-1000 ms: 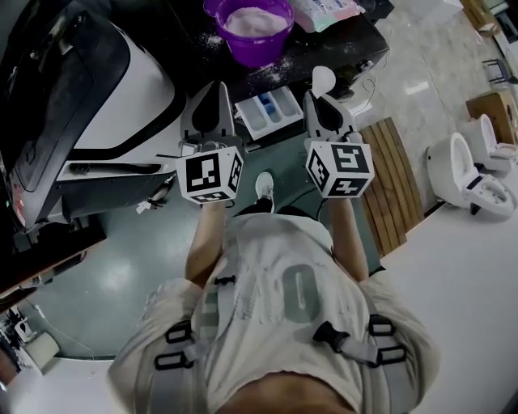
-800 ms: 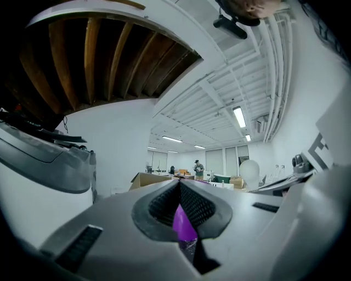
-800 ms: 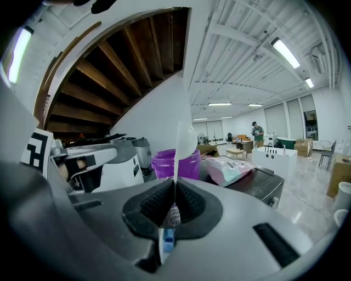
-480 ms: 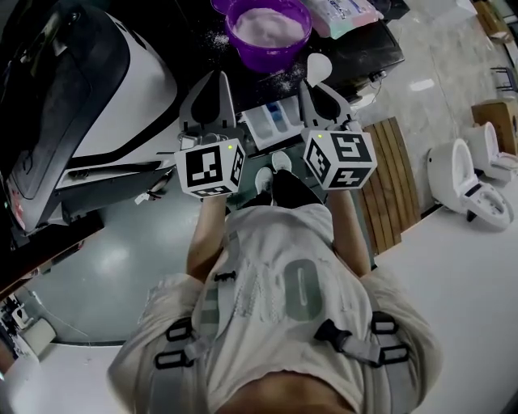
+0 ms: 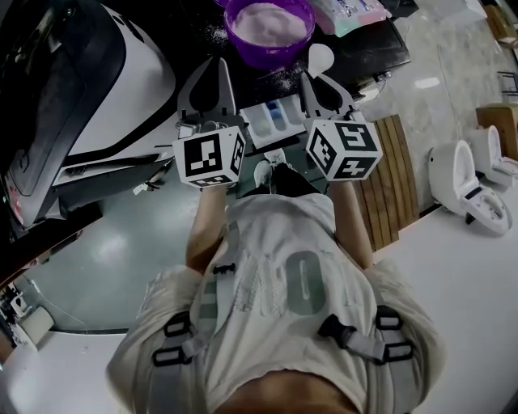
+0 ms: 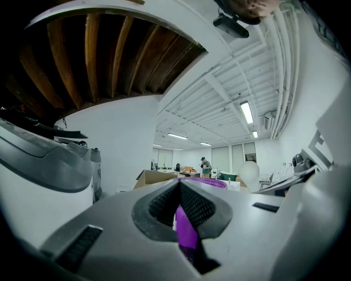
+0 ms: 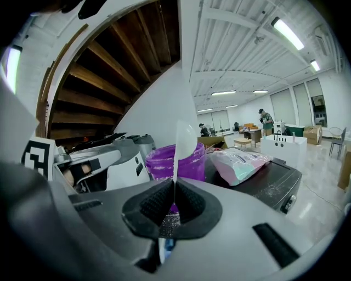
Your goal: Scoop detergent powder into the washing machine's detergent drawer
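Dark machine top (image 5: 380, 48), dusted with spilled powder, carries the purple tub (image 5: 269, 24) of detergent and a bag (image 5: 350, 11); just below its edge the drawer (image 5: 271, 121) stands pulled out between the left gripper (image 5: 218, 66) and the right gripper (image 5: 318, 79), from which a white spoon (image 5: 320, 57) sticks up. Left gripper view: jaws pressed together on nothing (the tub shows through the slit behind them). Right gripper view: jaws clamped on the spoon's handle, its bowl raised before the tub, the bag lying to the right.

Purple bowl (image 5: 271, 55), white powder (image 5: 271, 20), white spoon (image 5: 320, 57).
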A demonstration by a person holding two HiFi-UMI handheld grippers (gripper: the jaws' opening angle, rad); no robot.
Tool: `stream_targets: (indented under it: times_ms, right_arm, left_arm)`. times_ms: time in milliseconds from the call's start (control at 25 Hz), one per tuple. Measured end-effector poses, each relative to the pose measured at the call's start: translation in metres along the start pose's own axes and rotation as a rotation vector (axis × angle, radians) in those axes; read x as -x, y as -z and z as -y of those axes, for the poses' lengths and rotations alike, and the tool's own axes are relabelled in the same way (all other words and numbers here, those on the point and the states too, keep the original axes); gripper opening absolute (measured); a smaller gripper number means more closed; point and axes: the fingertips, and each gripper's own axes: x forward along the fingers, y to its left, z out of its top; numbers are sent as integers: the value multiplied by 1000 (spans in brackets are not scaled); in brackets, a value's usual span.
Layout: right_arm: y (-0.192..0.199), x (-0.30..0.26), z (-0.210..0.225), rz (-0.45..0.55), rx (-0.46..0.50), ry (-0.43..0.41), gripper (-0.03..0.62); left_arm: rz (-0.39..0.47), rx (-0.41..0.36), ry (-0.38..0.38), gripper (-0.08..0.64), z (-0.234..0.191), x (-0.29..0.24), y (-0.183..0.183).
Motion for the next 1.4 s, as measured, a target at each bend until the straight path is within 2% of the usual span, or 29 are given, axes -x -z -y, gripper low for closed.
stream_targets:
  times_ms: [400, 600, 760, 1160, 1400]
  right_arm:
    - [0, -6, 8, -14, -15, -18, 3]
    - [-15, -11, 12, -69, 51, -52, 3]
    - [-35, -19, 14, -167, 203, -92, 3]
    - [-61, -62, 19, -518, 748, -126, 5]
    - [-62, -88, 20, -634, 964, -135, 5]
  left_arm:
    - [-9, -1, -4, 20, 5, -12, 2]
    - [-7, -10, -11, 20, 1, -17, -2]
    - [-1, -5, -27, 20, -5, -19, -6]
    - [3, 22, -46, 20, -22, -25, -5]
    - [16, 24, -54, 20, -34, -37, -8]
